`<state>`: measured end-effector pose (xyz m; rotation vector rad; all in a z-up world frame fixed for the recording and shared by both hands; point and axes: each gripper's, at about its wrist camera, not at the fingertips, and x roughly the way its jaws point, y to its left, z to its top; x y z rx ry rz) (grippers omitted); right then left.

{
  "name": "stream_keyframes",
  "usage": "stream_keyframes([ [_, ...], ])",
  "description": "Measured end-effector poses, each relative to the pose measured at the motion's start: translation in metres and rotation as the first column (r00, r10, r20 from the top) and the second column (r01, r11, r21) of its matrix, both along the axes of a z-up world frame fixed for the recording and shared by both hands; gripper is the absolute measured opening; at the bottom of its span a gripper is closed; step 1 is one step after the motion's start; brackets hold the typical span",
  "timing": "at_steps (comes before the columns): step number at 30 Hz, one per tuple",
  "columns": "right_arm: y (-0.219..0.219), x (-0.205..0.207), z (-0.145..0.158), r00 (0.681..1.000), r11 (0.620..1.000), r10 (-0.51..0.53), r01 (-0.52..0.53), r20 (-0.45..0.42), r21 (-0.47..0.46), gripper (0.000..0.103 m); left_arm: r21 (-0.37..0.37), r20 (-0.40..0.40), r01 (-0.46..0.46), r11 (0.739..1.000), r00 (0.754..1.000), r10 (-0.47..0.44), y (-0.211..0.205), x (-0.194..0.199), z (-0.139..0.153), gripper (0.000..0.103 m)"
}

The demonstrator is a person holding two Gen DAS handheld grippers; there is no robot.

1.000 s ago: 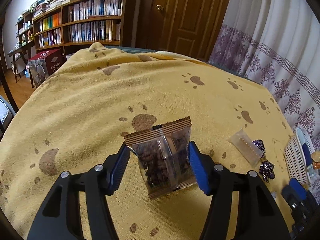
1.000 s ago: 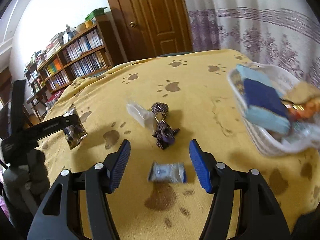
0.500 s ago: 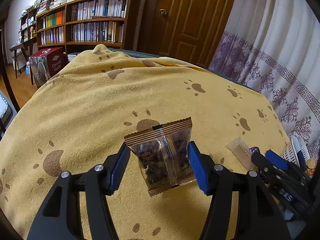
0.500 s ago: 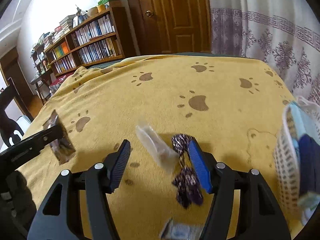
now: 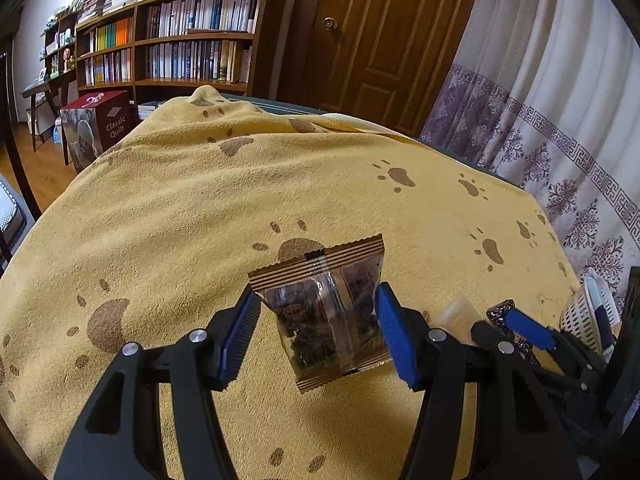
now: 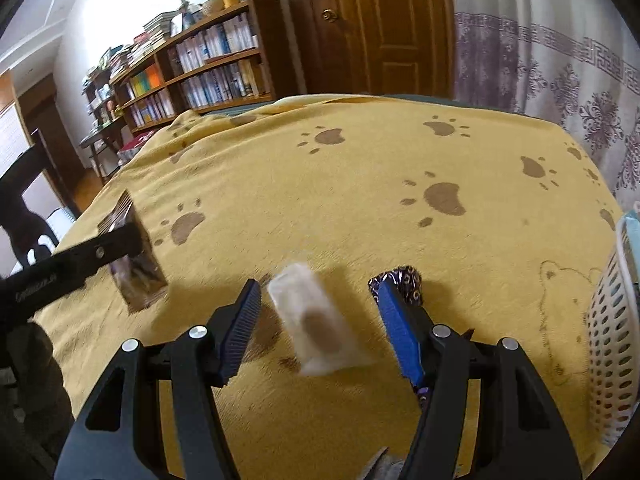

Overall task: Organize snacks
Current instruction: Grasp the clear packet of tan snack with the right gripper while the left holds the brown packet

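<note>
Left hand-held gripper (image 5: 318,330) is clamped on a brown-edged clear snack packet (image 5: 324,308), pads pressing its two side edges, packet lifted off the yellow paw-print cloth on the bench (image 5: 200,208) and tilted. Right hand-held gripper (image 6: 320,330) is spread, nothing pinched: a small translucent wrapped snack (image 6: 316,320) lies flat on the cloth between its pads, closer to the left pad, clear gaps on both sides. Touching the outside of its right pad, a dark purple patterned candy (image 6: 402,282). Further right, at the edge of view, a white perforated basket (image 6: 612,332) with a blue item showing over its rim, likely the drop spot. Beyond the fingertips just bare cloth, then bookshelf (image 6: 200,68) and door far back. Step in hand looks like picking the translucent snack with the right. To do it well: centre the pads over the wrapper's short sides, drop low enough to catch the flat film instead of skating over it, keep the right pad from snagging the purple candy, close gently since the wrapper looks thin and crushable. Left should hold steady grip; packet is slick.
</note>
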<state>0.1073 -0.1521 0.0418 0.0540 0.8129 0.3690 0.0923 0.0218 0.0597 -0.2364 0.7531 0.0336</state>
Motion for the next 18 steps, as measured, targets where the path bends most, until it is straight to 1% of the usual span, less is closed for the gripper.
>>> stream_keyframes([
  [3,0.004,-0.003,-0.005,0.999,0.999,0.036,-0.035,-0.032,0.016,0.063,-0.002,0.0,0.001,1.0,1.0,-0.001,0.001,0.0,0.0,0.06],
  [7,0.007,-0.009,-0.006,0.998,0.998,0.057,-0.057,-0.023,-0.003,0.063,-0.006,0.004,-0.003,1.0,1.0,0.003,0.002,-0.002,0.001,0.06],
  [10,0.009,-0.005,-0.007,0.998,0.998,0.055,-0.055,-0.028,-0.014,0.063,-0.006,0.002,0.0,1.0,1.0,0.0,0.002,-0.002,0.0,0.06],
  [15,0.013,0.009,-0.018,0.998,0.997,0.044,-0.047,-0.051,-0.063,0.063,-0.006,0.001,0.0,1.0,1.0,0.0,0.001,-0.001,0.0,0.06],
  [18,0.017,0.007,-0.019,0.998,0.994,0.042,-0.046,-0.041,-0.099,0.063,-0.007,-0.002,-0.002,1.0,1.0,0.002,0.001,-0.001,-0.001,0.06],
])
